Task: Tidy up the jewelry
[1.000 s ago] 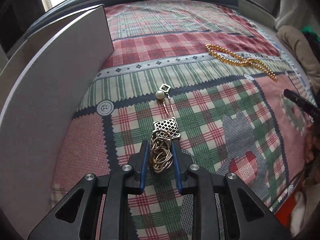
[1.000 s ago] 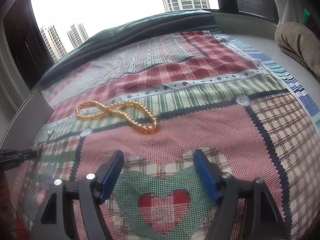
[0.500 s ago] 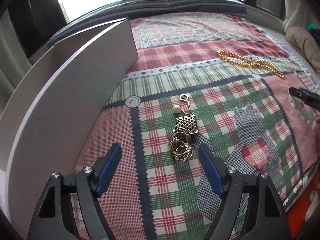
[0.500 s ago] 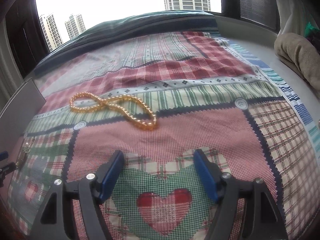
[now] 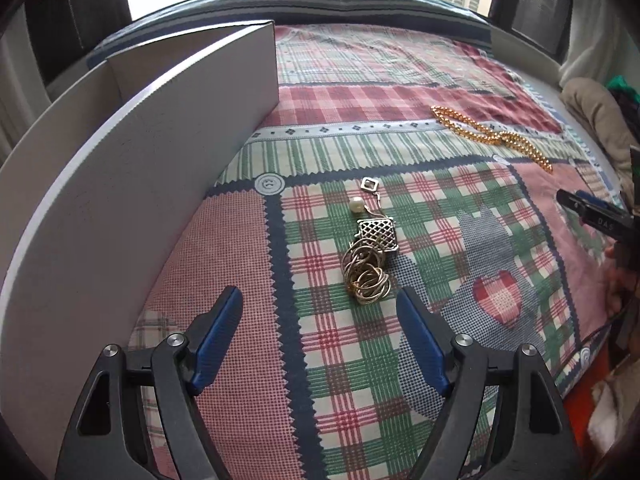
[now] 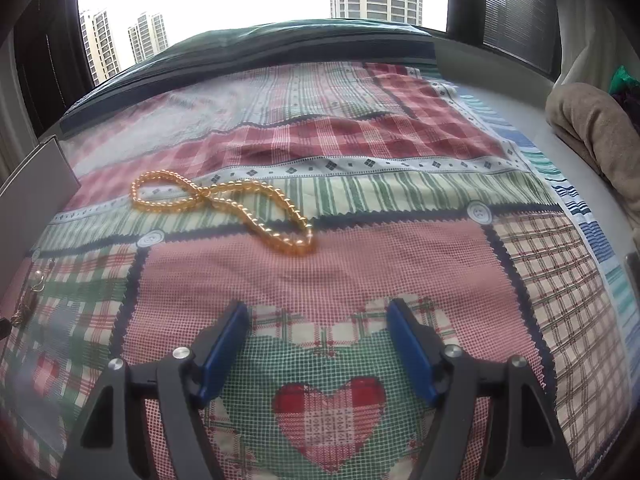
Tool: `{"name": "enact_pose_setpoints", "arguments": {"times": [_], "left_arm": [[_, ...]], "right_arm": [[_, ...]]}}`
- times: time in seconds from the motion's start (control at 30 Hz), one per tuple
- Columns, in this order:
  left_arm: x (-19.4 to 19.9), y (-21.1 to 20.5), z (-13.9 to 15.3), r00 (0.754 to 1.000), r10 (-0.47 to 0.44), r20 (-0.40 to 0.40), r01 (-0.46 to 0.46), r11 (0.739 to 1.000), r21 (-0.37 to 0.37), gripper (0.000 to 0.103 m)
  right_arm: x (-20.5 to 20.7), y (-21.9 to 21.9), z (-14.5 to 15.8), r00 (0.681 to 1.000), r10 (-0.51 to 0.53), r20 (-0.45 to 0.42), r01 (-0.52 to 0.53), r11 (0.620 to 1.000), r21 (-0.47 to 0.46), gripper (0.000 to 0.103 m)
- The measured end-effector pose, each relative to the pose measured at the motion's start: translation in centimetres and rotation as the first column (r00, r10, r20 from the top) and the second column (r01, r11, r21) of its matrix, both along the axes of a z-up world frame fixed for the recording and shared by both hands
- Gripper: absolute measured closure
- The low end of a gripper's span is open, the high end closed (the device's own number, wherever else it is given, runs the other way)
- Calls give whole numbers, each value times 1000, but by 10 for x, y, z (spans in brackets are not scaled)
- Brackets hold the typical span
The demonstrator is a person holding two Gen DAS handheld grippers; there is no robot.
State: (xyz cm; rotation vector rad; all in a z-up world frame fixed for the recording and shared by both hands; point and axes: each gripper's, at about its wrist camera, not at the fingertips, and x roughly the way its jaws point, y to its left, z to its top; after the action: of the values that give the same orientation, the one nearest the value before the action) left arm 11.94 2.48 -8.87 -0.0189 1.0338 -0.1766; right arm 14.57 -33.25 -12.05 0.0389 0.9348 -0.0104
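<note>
In the left wrist view, the left gripper point(image 5: 320, 308) hangs over the patchwork quilt point(image 5: 240, 360) with its blue fingers spread wide and nothing between them. The silver chain necklace point(image 5: 370, 258), a tangled pile with a lattice pendant and a small pearl, lies on the quilt just ahead of the fingertips, apart from both. The white box point(image 5: 132, 184) stands at the left, and the gold bead necklace point(image 5: 492, 138) lies far away at the upper right. In the right wrist view, the right gripper point(image 6: 318, 326) is also spread and empty above the heart patch, and the gold bead necklace point(image 6: 224, 210) lies in a figure-eight loop ahead and to the left, well apart from it. I judge that no piece is held now, so the step in hand is choosing a piece. The next move probably calls for lowering one gripper around a necklace and closing gently, because loose loops may slip out.
</note>
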Motion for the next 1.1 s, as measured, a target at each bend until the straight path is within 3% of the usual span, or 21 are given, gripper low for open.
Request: {"name": "enact_pose_setpoints", "arguments": {"times": [0.07,0.1,0.23,0.3,0.33,0.4,0.43,0.5,0.63,0.73,0.87,0.93,0.97,1.0,1.03,1.07,1.1], "left_arm": [[-4,11,2,999,-39,4,39,994,-106,14],[-5,12,3,999,-52,7,52,991,-120,14],[1,-14,-6,995,-94,11,95,993,-64,15],[11,-30,-18,994,-104,-20,104,995,4,28],[14,-36,-24,994,-106,-39,108,994,36,45],[12,-43,-24,994,-113,0,113,989,94,63],[13,-43,-23,993,-121,5,120,990,79,79],[15,-41,-23,994,-107,6,106,993,60,84],[17,-27,-22,997,-75,-10,75,997,-32,85],[17,-16,-22,998,-52,-33,49,996,-77,85],[14,-6,-23,998,-33,-55,26,993,-113,85],[12,-4,-23,998,-27,-62,19,992,-126,85],[11,-2,-23,998,-25,-66,16,991,-134,85],[11,-1,-23,997,-23,-68,13,990,-142,85],[10,0,-23,997,-21,-71,10,989,-149,85],[11,1,-21,997,-21,-72,9,987,-158,85],[10,2,-19,997,-21,-69,9,986,-167,85]], "right_arm": [[0,0,0,1000,0,1,0,1000,0,29],[-1,1,0,1000,0,1,0,1000,1,29],[0,0,0,1000,0,1,0,1000,-1,29],[0,0,0,1000,0,0,0,1000,-6,29],[-1,-1,1,1000,-2,2,2,1000,3,29],[2,-9,6,1000,-7,-29,9,996,87,29],[7,-15,11,999,7,-52,2,987,161,29],[21,-21,27,998,45,-48,-33,975,221,29],[67,0,46,979,195,-53,-192,980,46,29],[92,32,42,934,355,-43,-357,934,-27,29],[108,86,19,804,579,-138,-595,784,-179,30],[116,95,3,754,618,-221,-655,732,-188,32],[119,92,4,747,631,-208,-662,734,-151,32],[125,88,3,745,625,-233,-658,747,-100,39],[131,82,3,757,605,-245,-632,773,-46,60],[133,77,5,781,576,-244,-599,800,-30,72],[132,75,6,795,555,-244,-582,811,-53,94]]}}
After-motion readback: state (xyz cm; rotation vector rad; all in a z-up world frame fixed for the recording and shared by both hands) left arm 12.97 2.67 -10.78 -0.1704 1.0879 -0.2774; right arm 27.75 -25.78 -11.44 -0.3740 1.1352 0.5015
